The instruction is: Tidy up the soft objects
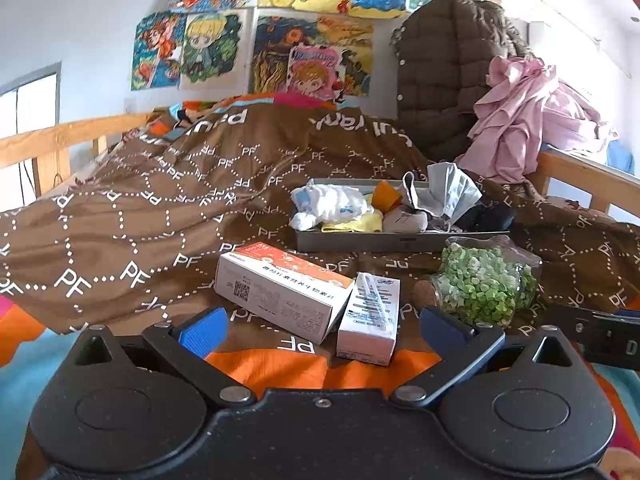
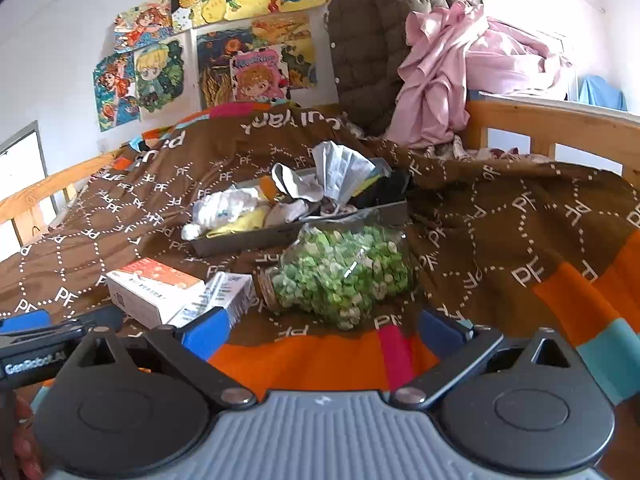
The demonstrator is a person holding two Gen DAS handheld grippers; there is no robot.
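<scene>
We find both the left tongs [image 1: 322, 330] and right tongs [image 2: 324, 330] apart and empty, while the limp, light cloth items [image 1: 332, 204] heaped in the grey metal tray [image 1: 360, 242], centre frame on the bed, should pinch easily at any raised fold.

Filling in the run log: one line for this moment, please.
left gripper open, empty | right gripper open, empty | soft items in tray | boxes, jar on blanket

My two wrist cams sit low over bed, side by side, facing poster wall [image 1: 256, 40]; both share grey tray [image 1: 360, 242], boxes, jar close ahead.
</scene>
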